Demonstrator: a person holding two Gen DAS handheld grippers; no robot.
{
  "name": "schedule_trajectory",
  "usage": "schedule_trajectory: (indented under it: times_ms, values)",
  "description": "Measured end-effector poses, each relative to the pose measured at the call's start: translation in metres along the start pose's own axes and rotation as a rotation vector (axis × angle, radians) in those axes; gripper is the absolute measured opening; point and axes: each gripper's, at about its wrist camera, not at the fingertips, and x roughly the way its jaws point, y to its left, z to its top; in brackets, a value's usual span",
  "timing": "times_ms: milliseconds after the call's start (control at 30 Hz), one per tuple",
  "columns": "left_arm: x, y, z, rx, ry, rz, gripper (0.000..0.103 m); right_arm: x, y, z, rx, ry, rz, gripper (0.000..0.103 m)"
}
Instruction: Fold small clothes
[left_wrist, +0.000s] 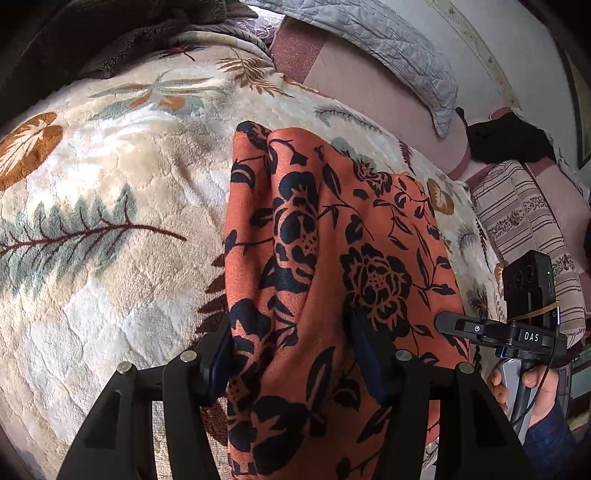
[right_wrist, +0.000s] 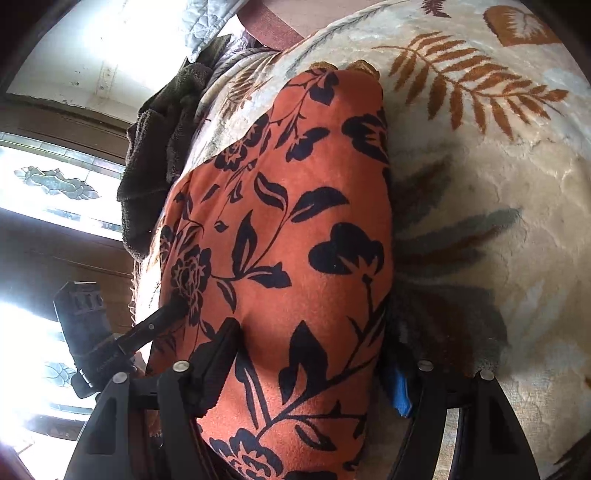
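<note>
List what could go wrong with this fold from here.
The orange floral garment lies bunched between the left tool's spread fingers, so a pinch may catch uneven layers. The plush leaf-print blanket sits directly under the fabric, so either tool could snag it. The right tool also straddles the cloth.

A cream leaf-print fleece blanket (left_wrist: 92, 295) lay beneath the tongs, with a grey quilted pillow (left_wrist: 406, 44) and a striped cushion (left_wrist: 524, 229) beyond.
</note>
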Motion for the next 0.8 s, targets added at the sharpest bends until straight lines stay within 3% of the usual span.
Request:
schedule_trajectory:
  times_ms: [300,667,800]
  values:
    - [0.002,0.000,-0.001,0.002,0.007,0.005,0.055,-0.001,0.012,0.003,-0.049,0.020,-0.067,0.060]
    - [0.004,0.000,0.000,0.007,0.016,0.004,0.057,0.005,0.007,0.008,0.007,0.029,-0.037,0.066]
    - [0.002,-0.005,0.000,0.027,0.000,0.004,0.038,0.002,0.020,0.008,-0.067,0.025,-0.094,0.044]
